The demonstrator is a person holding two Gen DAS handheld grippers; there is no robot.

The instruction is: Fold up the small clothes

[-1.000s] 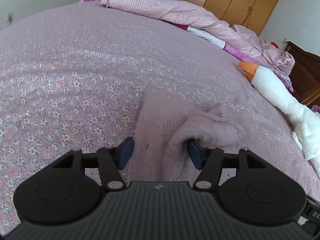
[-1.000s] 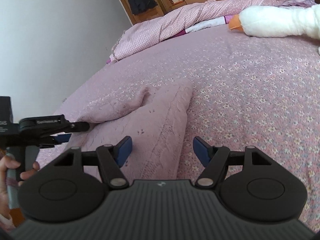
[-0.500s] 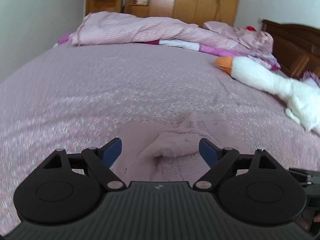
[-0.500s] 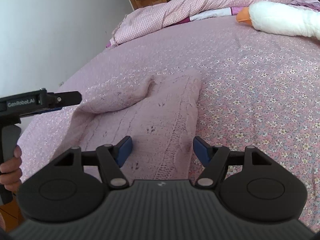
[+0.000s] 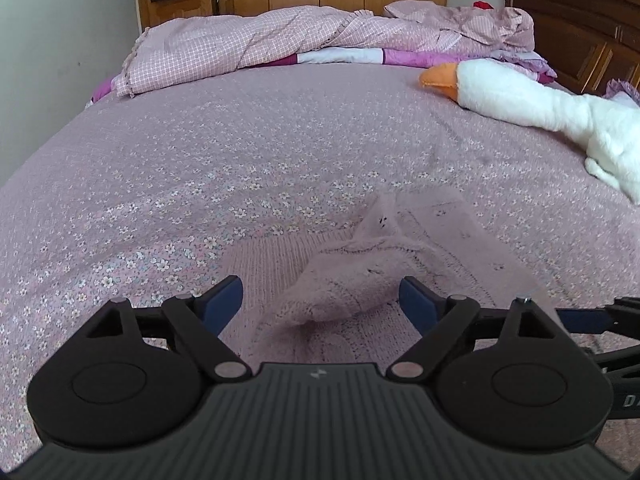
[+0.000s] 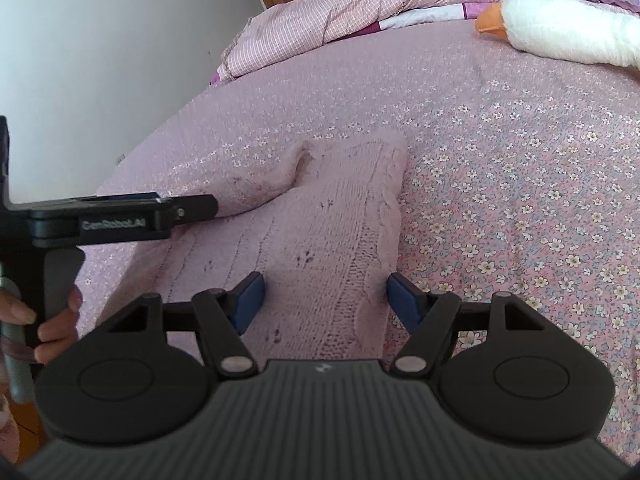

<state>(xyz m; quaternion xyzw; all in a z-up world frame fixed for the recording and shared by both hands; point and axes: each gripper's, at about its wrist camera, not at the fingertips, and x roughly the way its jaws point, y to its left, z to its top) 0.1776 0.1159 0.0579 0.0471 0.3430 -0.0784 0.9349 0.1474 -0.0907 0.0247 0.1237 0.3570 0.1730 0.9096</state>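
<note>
A pale pink knit sweater (image 6: 320, 220) lies flat on the flowered bedspread (image 6: 520, 200), with one sleeve (image 5: 344, 280) folded across its body. My left gripper (image 5: 320, 300) is open just behind the sleeve cuff, and nothing sits between its blue pads. In the right wrist view it comes in side-on from the left (image 6: 204, 208), held by a hand (image 6: 56, 320), with its tip beside the sleeve end. My right gripper (image 6: 326, 300) is open over the sweater's near hem, its pads on either side of the knit without pinching it.
A white plush goose (image 5: 520, 96) with an orange beak lies at the right of the bed. A bunched pink checked duvet (image 5: 280, 40) runs along the far side, with a dark wooden headboard (image 5: 580, 20) beyond. The bed's left edge meets a white wall (image 6: 100, 60).
My left gripper has opened wider and drawn back from the sleeve, which now lies on the sweater. My right gripper has shifted slightly forward over the hem.
</note>
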